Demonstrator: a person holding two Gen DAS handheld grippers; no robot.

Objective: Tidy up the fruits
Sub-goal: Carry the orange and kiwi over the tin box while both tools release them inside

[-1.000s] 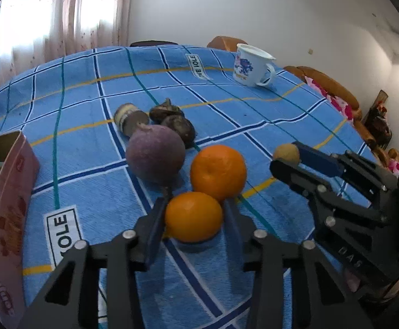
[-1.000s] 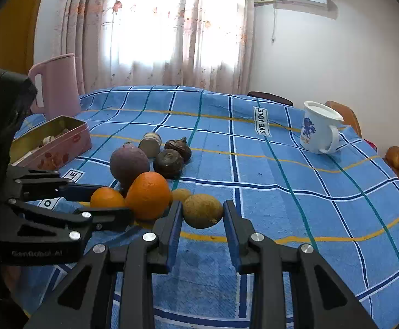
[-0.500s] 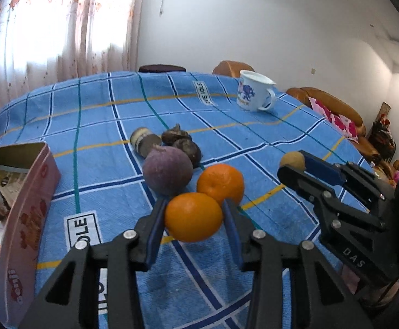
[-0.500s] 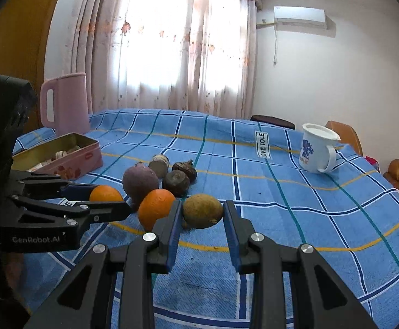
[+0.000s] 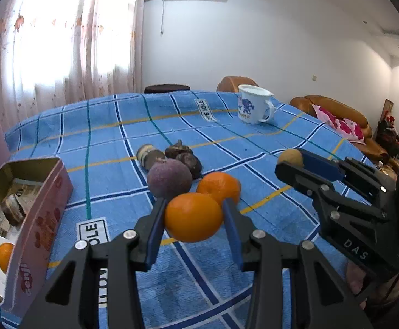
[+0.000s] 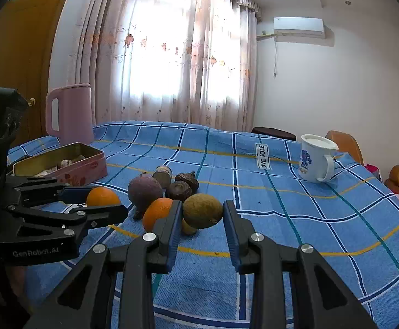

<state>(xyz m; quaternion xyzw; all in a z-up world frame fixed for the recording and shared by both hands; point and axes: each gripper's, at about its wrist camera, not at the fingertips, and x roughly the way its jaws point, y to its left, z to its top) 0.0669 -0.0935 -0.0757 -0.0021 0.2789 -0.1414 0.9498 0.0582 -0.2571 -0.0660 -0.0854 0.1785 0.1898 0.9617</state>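
My left gripper [image 5: 193, 215] is shut on an orange [image 5: 192, 219], held just above the blue checked cloth [image 5: 103, 126]. In the right wrist view that left gripper [image 6: 106, 202] and its orange [image 6: 103, 195] appear at the left. My right gripper [image 6: 202, 213] is shut on a brown-green fruit [image 6: 202, 210], seen from the left wrist as the right gripper [image 5: 288, 162] with the fruit [image 5: 291, 156]. On the cloth lie a second orange [image 5: 219, 185], a purple fruit [image 5: 169, 178], dark brown fruits [image 5: 184, 156] and a small yellowish fruit [image 6: 187, 228].
An open pink tin [image 5: 41, 219] at the left holds an orange [image 5: 4, 255] and paper scraps. A white mug [image 5: 251, 108] stands far right on the table. A pink jug [image 6: 70, 112] stands behind the tin [image 6: 89, 161]. Sofa and chairs ring the table.
The left gripper rose and tilted up with its orange, lifting it off the cloth; the tin came further into view. The right gripper tilted upward, still holding its fruit.
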